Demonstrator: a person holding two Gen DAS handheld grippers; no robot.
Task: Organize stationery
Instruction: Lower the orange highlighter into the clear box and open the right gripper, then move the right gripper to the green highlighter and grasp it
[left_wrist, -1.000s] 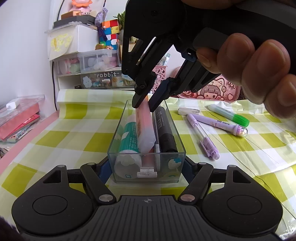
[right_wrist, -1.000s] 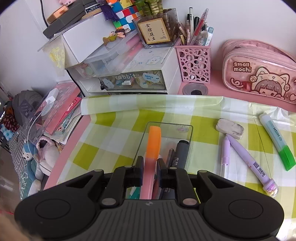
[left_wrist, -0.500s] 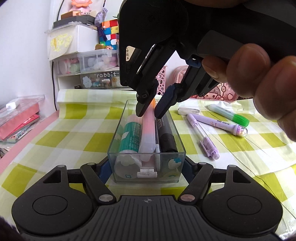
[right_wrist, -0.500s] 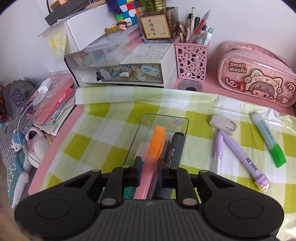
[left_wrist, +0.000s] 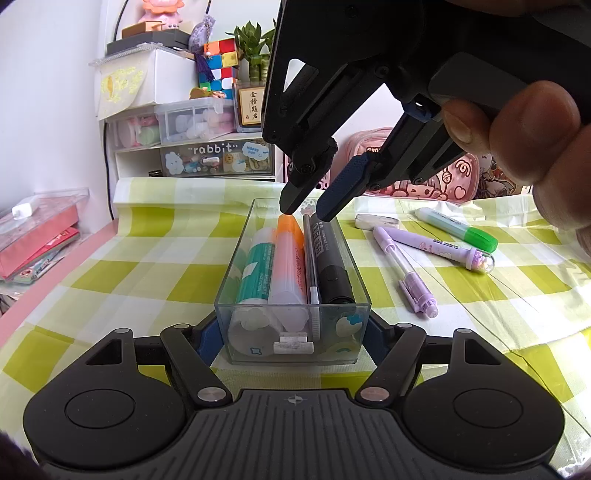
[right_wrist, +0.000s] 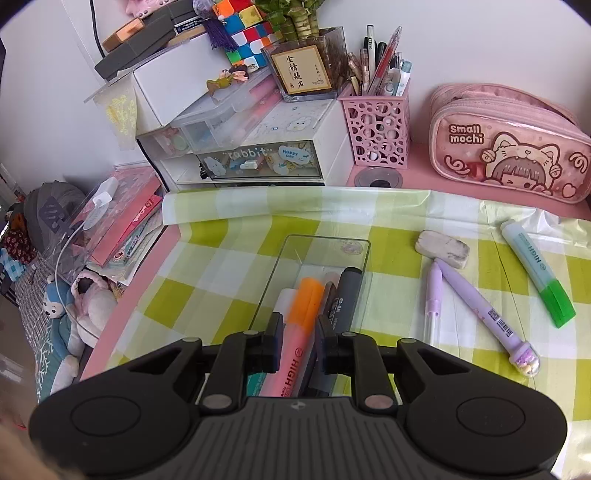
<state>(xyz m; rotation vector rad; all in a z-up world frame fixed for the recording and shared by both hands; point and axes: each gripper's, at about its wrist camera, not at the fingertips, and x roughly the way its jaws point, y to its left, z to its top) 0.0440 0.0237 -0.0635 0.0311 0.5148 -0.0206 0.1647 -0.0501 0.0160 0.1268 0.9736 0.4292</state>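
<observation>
the clear tray (left_wrist: 236, 266) is bracketed at its near end by the left gripper (left_wrist: 293, 332), whose jaws are spread wide to either side of the end wall; whether the pads actually press the walls cannot be told. inside the tray, straight ahead of the left tongs, a teal-labelled tube (left_wrist: 255, 269), the orange highlighter (left_wrist: 290, 258), a thin pen (left_wrist: 309, 258) and a black marker (left_wrist: 330, 258) are laid lengthwise, side by side.

the right gripper (left_wrist: 309, 206) is seen poised just over the highlighter's orange cap, its jaws parted narrowly with nothing held; in its own view the highlighter (right_wrist: 299, 332) lies in the gap between the fingers (right_wrist: 275, 343) without being visibly pinched.

to the right of the right tongs, on the checked cloth (right_wrist: 221, 258), an eraser (right_wrist: 442, 248), two purple pens (right_wrist: 476, 306) and a green highlighter (right_wrist: 535, 273) are left loose.

these are judged light, stiff and smooth-barrelled, so rolling or slipping is likely if pinched near a tapered end; a grip across the mid-barrel is advised. the eraser is judged soft and grippy, best taken across its short sides. the tray is judged rigid, slick and easily slid.
</observation>
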